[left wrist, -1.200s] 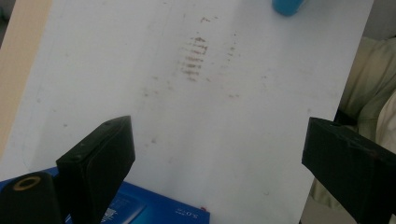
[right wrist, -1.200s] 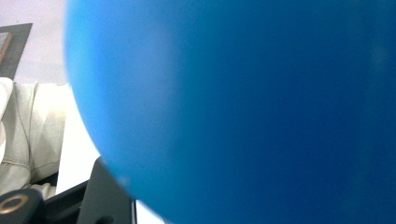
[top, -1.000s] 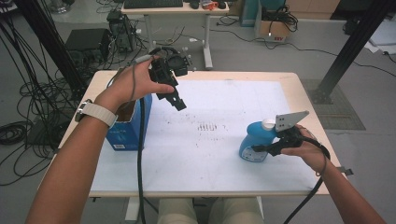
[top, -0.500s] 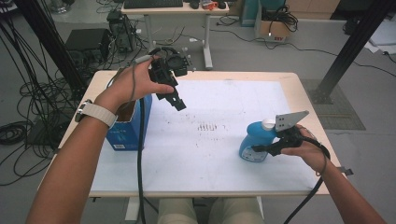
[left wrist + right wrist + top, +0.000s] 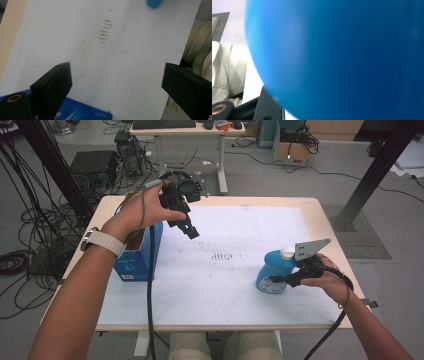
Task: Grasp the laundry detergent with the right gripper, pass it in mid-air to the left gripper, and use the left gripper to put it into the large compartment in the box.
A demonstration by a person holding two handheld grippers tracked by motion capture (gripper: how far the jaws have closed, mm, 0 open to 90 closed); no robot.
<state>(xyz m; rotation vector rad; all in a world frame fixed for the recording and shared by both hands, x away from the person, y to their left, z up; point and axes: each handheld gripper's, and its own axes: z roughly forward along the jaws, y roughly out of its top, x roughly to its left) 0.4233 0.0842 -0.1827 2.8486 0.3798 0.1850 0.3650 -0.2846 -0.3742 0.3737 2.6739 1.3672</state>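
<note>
A blue plastic bottle (image 5: 269,272) with a white cap stands at the right front of the white mat (image 5: 240,227). My right gripper (image 5: 278,279) is shut on its body from the right side; the right gripper view has the bottle (image 5: 342,55) pressed close against the lens, with one black jaw at the lower left. My left gripper (image 5: 191,231) hangs in the air over the mat's left part, tilted down, jaws wide apart and empty (image 5: 115,82). Beneath it lies a patch of brown smudges (image 5: 103,31) on the mat.
An open blue box (image 5: 136,259) stands at the table's left edge, just under my left forearm. The wooden table rim (image 5: 325,227) frames the mat. Behind the table are a small desk (image 5: 187,130), cables on the floor and black frame posts.
</note>
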